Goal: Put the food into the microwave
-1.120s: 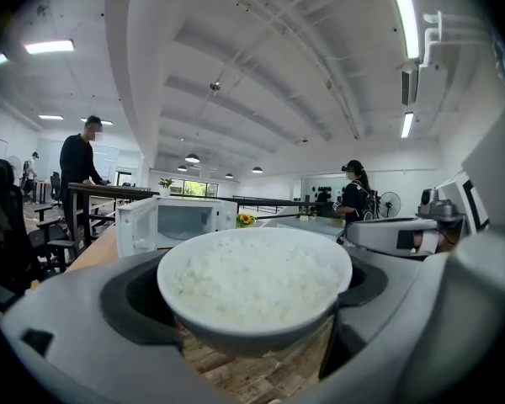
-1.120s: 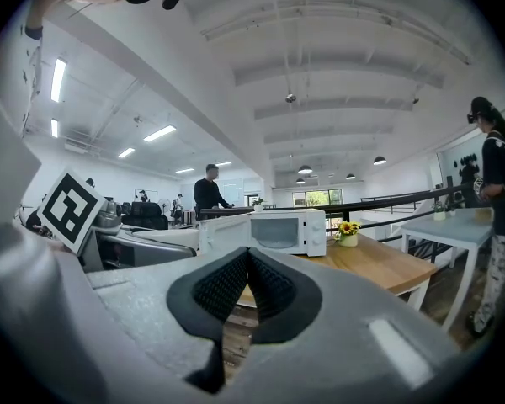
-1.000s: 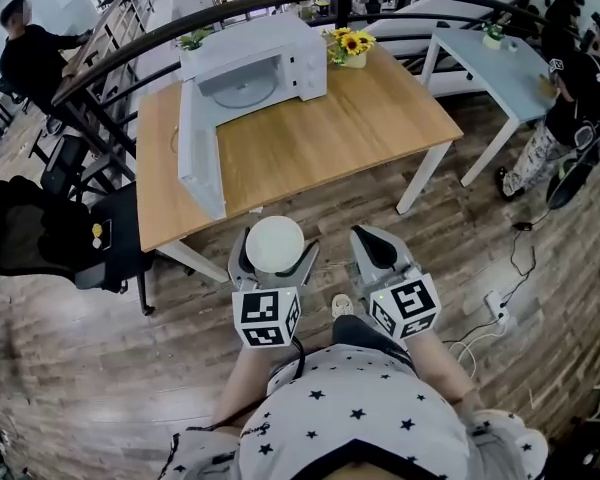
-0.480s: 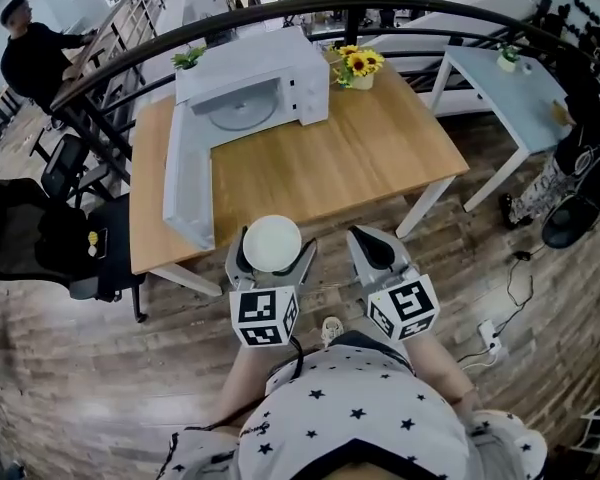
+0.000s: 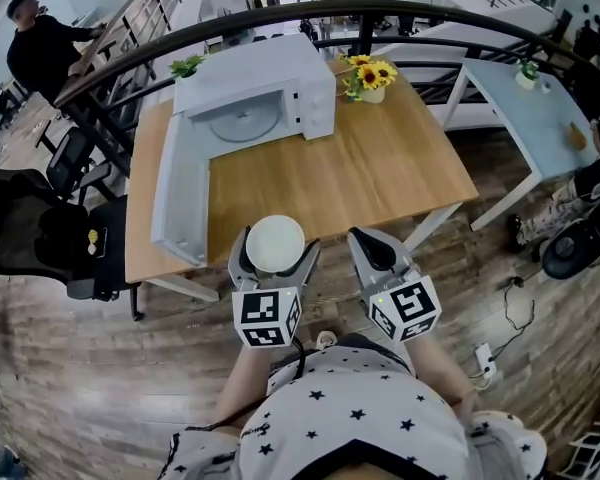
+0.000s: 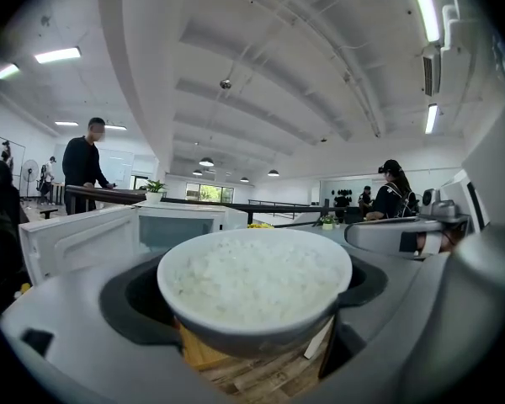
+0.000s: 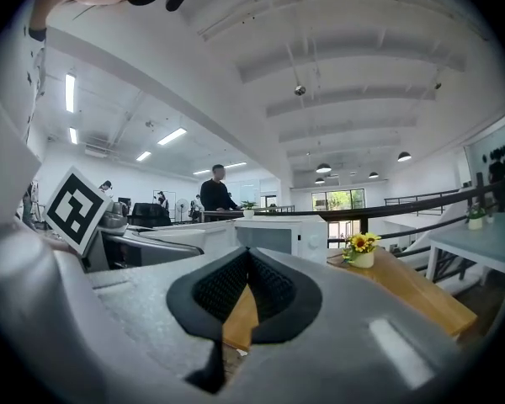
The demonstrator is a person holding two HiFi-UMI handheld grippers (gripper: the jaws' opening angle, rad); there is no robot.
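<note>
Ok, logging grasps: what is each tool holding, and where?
Left tool clamps the rice bowl by its sides; right tool is shut, empty.

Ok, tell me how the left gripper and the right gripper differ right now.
The left gripper carries a bowl full of white rice; the right gripper carries nothing. The left gripper's jaws stand wide apart, clamped on the bowl's sides; the right gripper's jaws are closed together, pads meeting. Both are grey, held side by side at the same height, and point toward the open microwave.
</note>
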